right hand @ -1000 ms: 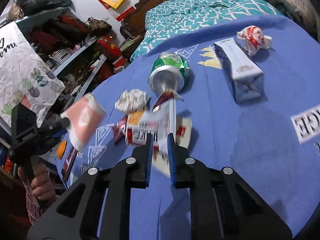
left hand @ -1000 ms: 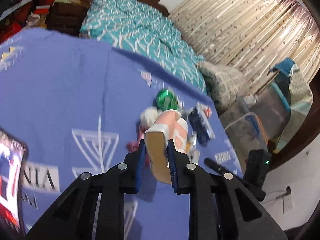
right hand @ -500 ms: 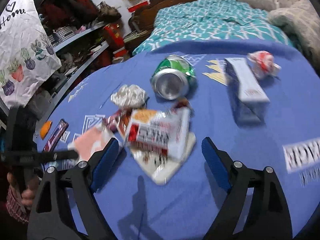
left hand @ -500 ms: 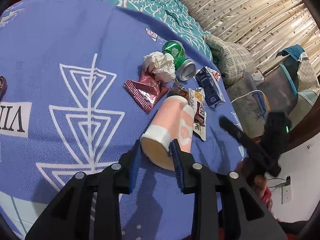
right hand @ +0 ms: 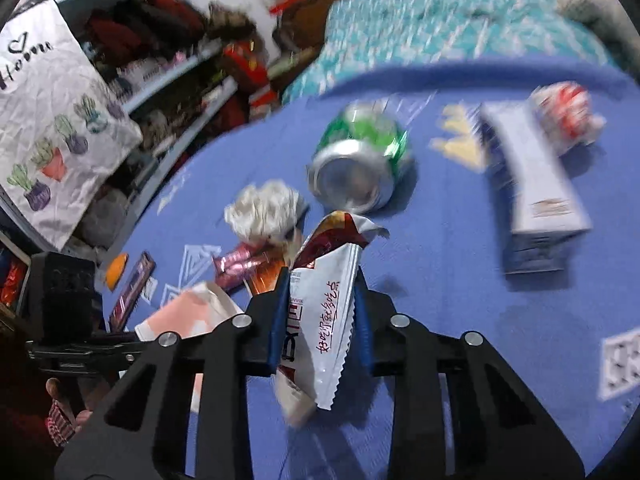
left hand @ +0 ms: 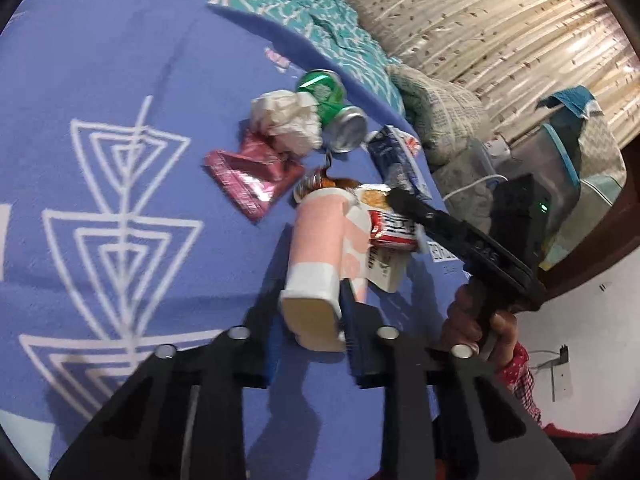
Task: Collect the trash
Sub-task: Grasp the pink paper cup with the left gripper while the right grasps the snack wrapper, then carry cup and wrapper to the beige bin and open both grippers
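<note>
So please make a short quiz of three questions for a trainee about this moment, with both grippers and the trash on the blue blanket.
1. True or false: the left gripper is shut on the pink paper cup.
2. What does the right gripper hold? A) the green can B) a white snack wrapper C) the blue carton
3. Fill in: the crumpled white paper lies beside the green ____.

Key
1. True: both fingers press the cup's sides.
2. B: the white snack wrapper sits between the fingers; the blue carton lies apart on the blue blanket.
3. can
</note>
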Demonstrator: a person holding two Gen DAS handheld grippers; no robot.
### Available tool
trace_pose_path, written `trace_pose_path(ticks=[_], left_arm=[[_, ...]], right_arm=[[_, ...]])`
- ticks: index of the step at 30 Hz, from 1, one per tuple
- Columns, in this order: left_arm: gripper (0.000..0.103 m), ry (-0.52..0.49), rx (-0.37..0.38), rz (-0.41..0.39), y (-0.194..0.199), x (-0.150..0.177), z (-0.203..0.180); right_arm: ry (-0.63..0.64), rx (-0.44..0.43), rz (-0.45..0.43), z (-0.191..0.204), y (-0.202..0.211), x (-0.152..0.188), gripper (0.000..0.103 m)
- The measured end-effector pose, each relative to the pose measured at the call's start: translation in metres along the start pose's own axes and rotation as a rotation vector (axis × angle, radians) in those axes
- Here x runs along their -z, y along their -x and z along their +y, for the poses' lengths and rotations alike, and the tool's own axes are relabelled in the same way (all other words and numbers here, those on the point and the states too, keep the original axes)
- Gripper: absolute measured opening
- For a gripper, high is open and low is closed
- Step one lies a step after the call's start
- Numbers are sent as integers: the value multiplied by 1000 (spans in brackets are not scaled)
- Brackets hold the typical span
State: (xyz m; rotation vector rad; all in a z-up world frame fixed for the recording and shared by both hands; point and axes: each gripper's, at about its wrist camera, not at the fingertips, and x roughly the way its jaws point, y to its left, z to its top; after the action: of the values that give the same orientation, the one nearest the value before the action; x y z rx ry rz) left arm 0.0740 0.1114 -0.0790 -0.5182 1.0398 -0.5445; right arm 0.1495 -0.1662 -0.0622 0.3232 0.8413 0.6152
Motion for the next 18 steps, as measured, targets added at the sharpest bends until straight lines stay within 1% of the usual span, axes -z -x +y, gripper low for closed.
trace_pose_path(ticks=[2, 4, 6, 9, 11, 12, 13, 15, 16, 17, 18], left_arm=[[20, -15, 17, -6, 1, 0, -9], [20, -26, 58, -12, 4, 0, -17], [20, -50, 75, -17, 7, -1, -28], [20, -75, 97, 2, 1, -1, -43], [20, -103, 104, 23, -7, -1, -56], [20, -118, 109, 35, -12, -2, -64], [20, -130, 113, 45, -15, -1, -69], [20, -164, 123, 75, -30, -2, -87], [20, -178, 127, 88, -36, -2, -93], [20, -191, 130, 101, -42, -2, -100], [20, -207, 134, 118, -50, -2, -108]], right_arm=[[-14, 14, -78, -4, 27, 3, 30], [-42, 42, -145, -13, 50, 6, 30], [-93, 69, -186, -28, 69, 11, 30], [-203, 102, -181, -60, 85, 23, 30], [-289, 123, -184, -84, 98, 39, 30], [-313, 132, -188, -92, 104, 46, 31], [-331, 156, -193, -100, 111, 54, 32], [-352, 253, -193, -114, 126, 69, 33], [-362, 284, -196, -121, 134, 76, 35], [-375, 293, -200, -126, 139, 81, 44], [-397, 297, -211, -132, 147, 87, 60]])
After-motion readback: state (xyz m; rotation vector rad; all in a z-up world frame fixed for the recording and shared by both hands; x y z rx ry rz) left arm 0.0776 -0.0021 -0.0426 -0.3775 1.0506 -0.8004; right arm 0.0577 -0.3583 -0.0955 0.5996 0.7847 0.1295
